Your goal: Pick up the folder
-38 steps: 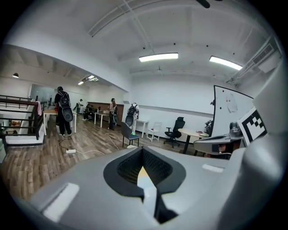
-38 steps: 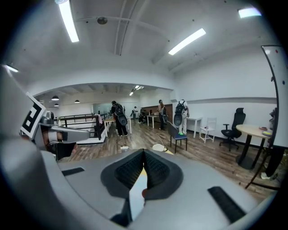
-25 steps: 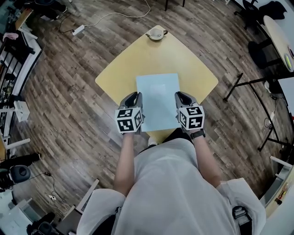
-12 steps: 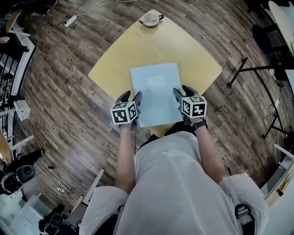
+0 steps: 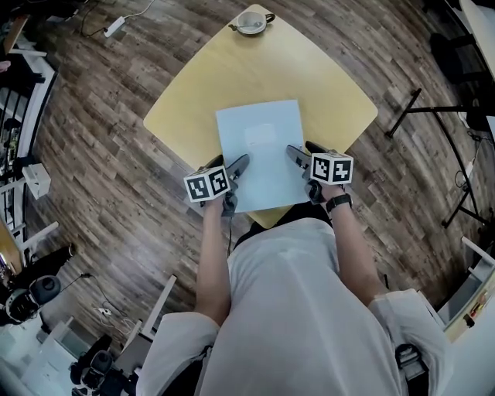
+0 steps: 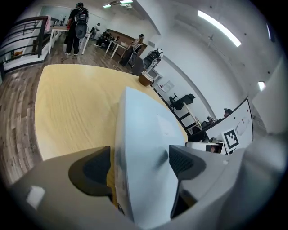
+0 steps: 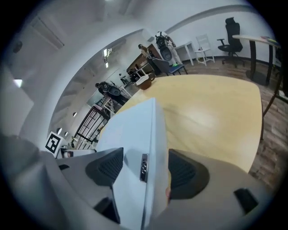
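A pale blue folder (image 5: 259, 151) lies on the yellow table (image 5: 193, 93), its near end over the table's front corner. My left gripper (image 5: 236, 166) straddles the folder's left edge (image 6: 144, 134). Its jaws are opening, with a gap between each pad and the folder. My right gripper (image 5: 296, 155) straddles the right edge (image 7: 135, 130), where a small metal clip shows. Its jaws are opening too, and the pads stand off the folder. Left gripper (image 6: 139, 164) and right gripper (image 7: 146, 170) both have the folder's edge between their fingers.
A cup on a saucer (image 5: 251, 22) stands at the table's far corner. Wooden floor surrounds the table, with a power strip (image 5: 116, 25) at the back left and black table legs (image 5: 433, 108) at the right. People stand far off (image 6: 76, 27).
Both grippers came down with the folder onto the table. Their jaws, shut on its side edges before, now stand apart from it.
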